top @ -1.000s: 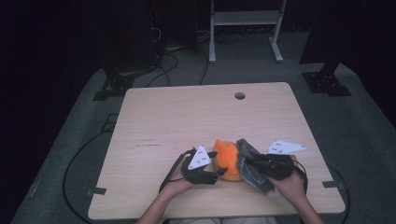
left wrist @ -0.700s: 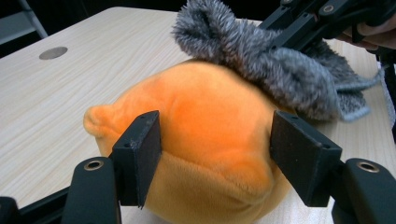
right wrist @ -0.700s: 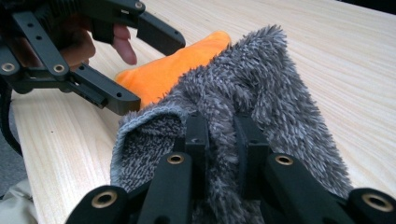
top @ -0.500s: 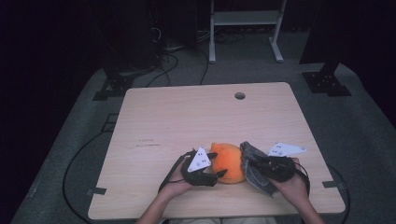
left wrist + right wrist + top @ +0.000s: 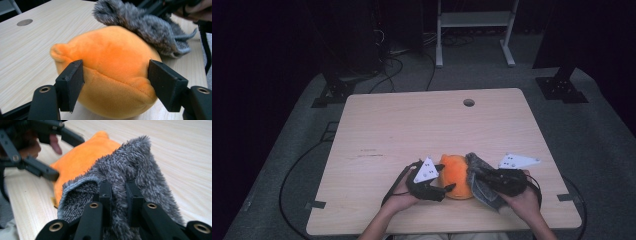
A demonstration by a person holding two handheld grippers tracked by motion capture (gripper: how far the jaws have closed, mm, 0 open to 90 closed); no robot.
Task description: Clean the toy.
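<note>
An orange plush toy (image 5: 455,177) lies on the wooden table (image 5: 422,125) near the front edge. My left gripper (image 5: 444,178) holds it from the left. In the left gripper view the two black jaws press on either side of the plush (image 5: 112,57), around my left gripper (image 5: 115,75). A grey fuzzy cloth pouch (image 5: 481,186) leans against the plush's right side. My right gripper (image 5: 479,176) is shut on its fabric. In the right gripper view the jaws of my right gripper (image 5: 119,187) pinch the pouch (image 5: 130,162) beside its open mouth. The orange plush (image 5: 85,155) lies just behind it.
A round cable hole (image 5: 469,102) sits near the table's far edge. Black tape marks (image 5: 315,205) are stuck at the front corners. Cables and dark stands (image 5: 332,92) lie on the floor beyond the table, and a white frame (image 5: 472,30) stands at the back.
Both hands, with the plush and the pouch, have drifted slightly toward the table's near edge. The pouch has shifted a little to the right off the plush.
</note>
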